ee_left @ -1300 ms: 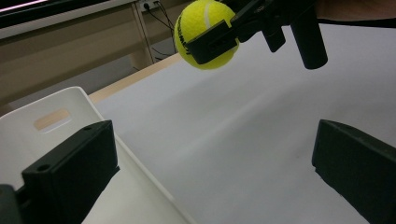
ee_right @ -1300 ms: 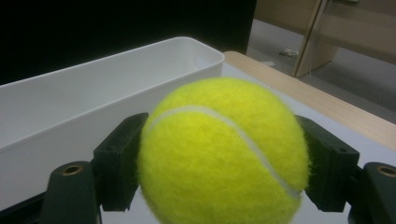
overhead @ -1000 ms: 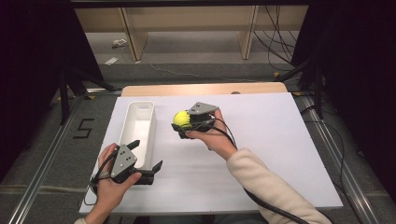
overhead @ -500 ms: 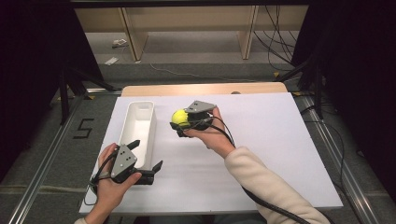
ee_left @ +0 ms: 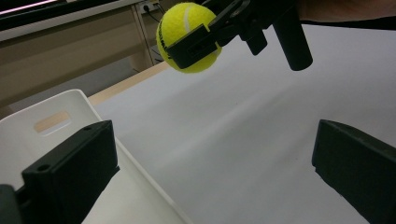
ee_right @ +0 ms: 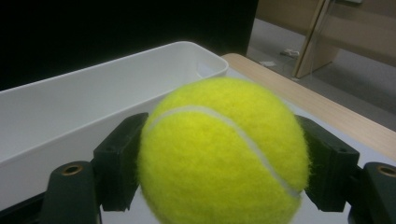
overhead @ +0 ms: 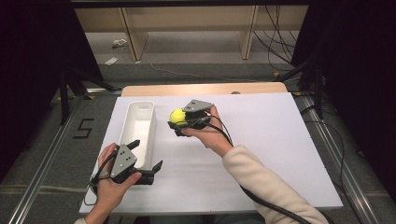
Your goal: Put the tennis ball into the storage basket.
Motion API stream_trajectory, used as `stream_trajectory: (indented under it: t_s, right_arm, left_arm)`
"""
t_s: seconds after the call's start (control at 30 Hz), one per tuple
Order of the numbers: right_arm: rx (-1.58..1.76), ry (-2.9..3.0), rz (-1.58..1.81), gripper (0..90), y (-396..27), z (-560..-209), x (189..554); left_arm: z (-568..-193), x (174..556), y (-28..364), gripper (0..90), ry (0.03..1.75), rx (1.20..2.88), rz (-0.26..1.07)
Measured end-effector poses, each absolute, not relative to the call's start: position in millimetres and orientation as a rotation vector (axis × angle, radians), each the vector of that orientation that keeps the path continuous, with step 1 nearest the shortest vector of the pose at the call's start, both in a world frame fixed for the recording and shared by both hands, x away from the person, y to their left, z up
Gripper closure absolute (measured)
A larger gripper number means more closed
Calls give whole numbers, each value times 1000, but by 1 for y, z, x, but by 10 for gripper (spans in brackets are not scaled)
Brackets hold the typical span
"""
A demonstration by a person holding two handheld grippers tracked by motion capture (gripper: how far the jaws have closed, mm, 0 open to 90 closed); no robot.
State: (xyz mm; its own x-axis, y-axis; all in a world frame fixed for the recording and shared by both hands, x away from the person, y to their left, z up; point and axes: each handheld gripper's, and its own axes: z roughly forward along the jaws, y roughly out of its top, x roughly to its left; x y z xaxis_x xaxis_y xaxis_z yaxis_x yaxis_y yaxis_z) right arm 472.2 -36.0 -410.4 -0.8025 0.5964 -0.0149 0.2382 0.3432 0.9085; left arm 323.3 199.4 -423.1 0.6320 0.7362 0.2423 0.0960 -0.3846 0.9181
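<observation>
The right gripper (overhead: 180,122) has its jaws closed on the ball (overhead: 177,116), one pad on each side of it, as the right gripper view shows with the ball (ee_right: 223,151) pressed between them. The ball is lifted clear of the table (overhead: 261,140), just beside the bin (overhead: 138,128) on its right and not yet over it. The bin (ee_right: 84,112) looks empty as far as its inside can be seen. So, as a judgement, the pick-up is done and what is left is the short carry across the bin's rim, the release and the pulling back. The left gripper (overhead: 145,161) stands with its jaws wide apart and nothing between them, at the near end of the bin; its own view looks past the bin (ee_left: 70,121) up at the ball (ee_left: 189,35) held in the right gripper (ee_left: 205,35). A dark marking runs along the ball's left edge there, too small to read. On the floor left of the bin a taped "5" (overhead: 84,128) can be read.
</observation>
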Motion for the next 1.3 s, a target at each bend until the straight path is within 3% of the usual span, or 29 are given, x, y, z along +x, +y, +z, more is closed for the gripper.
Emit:
stream_trajectory:
  t_s: [1.3]
  right_arm:
    - [709, 2272, 1449, 262, -18, -404, 476]
  left_arm:
    - [-426, 317, 193, 0, 757, 1802, 730]
